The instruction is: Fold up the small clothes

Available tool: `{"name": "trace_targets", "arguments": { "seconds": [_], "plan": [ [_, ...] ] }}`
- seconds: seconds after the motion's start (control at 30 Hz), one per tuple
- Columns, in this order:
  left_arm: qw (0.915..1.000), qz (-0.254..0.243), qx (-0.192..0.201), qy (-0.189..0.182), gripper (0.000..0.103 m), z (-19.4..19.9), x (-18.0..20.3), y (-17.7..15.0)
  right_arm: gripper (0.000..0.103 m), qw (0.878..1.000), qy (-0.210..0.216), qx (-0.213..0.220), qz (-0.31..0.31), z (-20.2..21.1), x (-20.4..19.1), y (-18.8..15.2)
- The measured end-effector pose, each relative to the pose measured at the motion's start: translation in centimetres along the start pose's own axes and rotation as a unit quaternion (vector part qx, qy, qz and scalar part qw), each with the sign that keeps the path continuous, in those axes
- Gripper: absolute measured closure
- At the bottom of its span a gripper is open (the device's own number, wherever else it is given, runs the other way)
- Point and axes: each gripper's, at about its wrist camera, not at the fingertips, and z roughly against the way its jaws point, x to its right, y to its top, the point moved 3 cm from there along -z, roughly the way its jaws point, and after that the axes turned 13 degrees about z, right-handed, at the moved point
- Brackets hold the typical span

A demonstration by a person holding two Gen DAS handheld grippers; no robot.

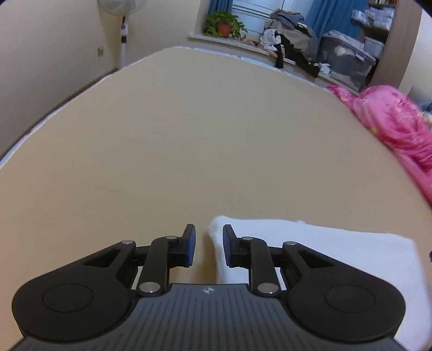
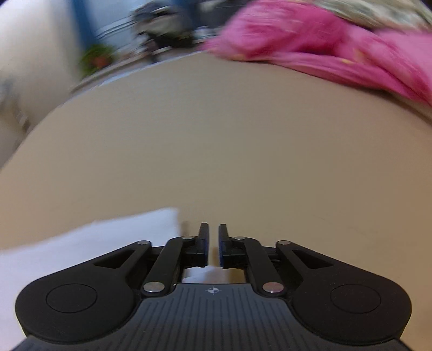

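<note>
A small white garment (image 1: 324,251) lies flat on the beige bed surface (image 1: 189,148), at the lower right of the left wrist view. My left gripper (image 1: 209,243) is open, its jaws a short gap apart over the garment's left corner, with nothing between them. In the right wrist view the same white garment (image 2: 81,251) lies at the lower left. My right gripper (image 2: 213,243) hovers just right of the garment's edge, its jaws a narrow gap apart and empty. This view is blurred by motion.
A pink quilt (image 1: 391,121) is bunched along the bed's right side; it also shows in the right wrist view (image 2: 324,48). A windowsill beyond holds a potted plant (image 1: 224,25), piled clothes (image 1: 291,37) and a storage box (image 1: 348,59). A standing fan (image 1: 122,27) is at the back left.
</note>
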Motion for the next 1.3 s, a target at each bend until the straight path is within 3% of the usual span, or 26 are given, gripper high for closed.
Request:
{"name": "trace_targets", "arguments": {
  "seconds": [0.07,0.17,0.3,0.37,0.4,0.43,0.47,0.57,0.67,0.73,0.83,0.97,1.03,1.1,1.2,1.23,1.27,1.3],
  "plan": [
    [0.9993,-0.02,-0.03,-0.001,0.08,2.1,0.5,-0.6,0.084,0.999,0.017,0.004,-0.044,2.8,1.1,0.2],
    [0.9968,-0.034,-0.072,0.002,0.08,5.2,0.8,-2.5,0.076,0.997,0.055,-0.034,-0.047,6.3,1.1,-0.5],
    [0.9939,-0.039,-0.103,-0.005,0.067,7.9,-0.9,-6.5,0.057,0.993,0.072,-0.091,0.021,9.5,-0.5,-4.5],
    [0.9912,-0.055,-0.119,0.015,0.067,7.1,-1.7,-8.6,0.057,0.99,0.066,-0.115,0.053,9.8,-0.9,-6.6],
    [0.9854,-0.063,-0.155,0.034,0.073,5.9,-2.4,-10.1,0.057,0.986,0.064,-0.138,0.061,9.4,-0.7,-7.7],
    [0.9791,-0.05,-0.191,0.049,0.086,5.1,-2.9,-10.9,0.058,0.982,0.06,-0.167,0.069,9.1,-0.8,-8.8],
    [0.9795,-0.028,-0.196,0.037,0.092,5.0,-3.3,-11.0,0.058,0.979,0.059,-0.178,0.076,9.1,-0.9,-9.4],
    [0.9818,-0.048,-0.181,0.031,0.094,5.5,-3.2,-10.9,0.1,0.977,0.083,-0.168,0.104,8.9,-0.9,-9.3],
    [0.9821,-0.029,-0.185,0.024,0.094,5.9,-4.1,-10.8,0.1,0.983,0.09,-0.144,0.076,9.8,0.4,-8.8],
    [0.9809,-0.028,-0.191,0.025,0.093,5.8,-4.3,-10.8,0.1,0.983,0.094,-0.154,0.041,9.8,1.5,-9.1],
    [0.9831,-0.031,-0.178,0.026,0.085,6.6,-4.5,-10.6,0.098,0.982,0.076,-0.163,0.047,10.0,1.6,-9.9],
    [0.9945,-0.019,-0.103,-0.004,0.084,10.0,-4.8,-9.4,0.094,0.992,0.049,-0.086,0.074,12.3,0.9,-8.6],
    [0.995,-0.02,-0.095,-0.026,0.084,10.6,-4.7,-9.2,0.09,0.993,0.062,-0.047,0.085,13.3,0.6,-8.1],
    [0.9941,-0.035,-0.099,-0.025,0.084,10.3,-4.4,-9.7,0.083,0.991,0.091,-0.039,0.085,13.4,0.1,-8.2],
    [0.9877,-0.064,-0.141,0.015,0.084,7.7,-3.8,-10.5,0.08,0.986,0.103,-0.091,0.093,11.5,-0.6,-9.2],
    [0.9832,-0.073,-0.161,0.042,0.083,7.0,-3.6,-11.4,0.079,0.983,0.087,-0.124,0.105,10.5,-0.8,-9.8],
    [0.9792,-0.075,-0.177,0.064,0.074,6.2,-3.9,-11.9,0.079,0.978,0.068,-0.159,0.117,9.5,-0.7,-10.6],
    [0.9799,-0.072,-0.174,0.067,0.074,6.2,-3.9,-11.9,0.08,0.975,0.055,-0.179,0.118,9.0,-0.5,-11.2]
  ]
}}
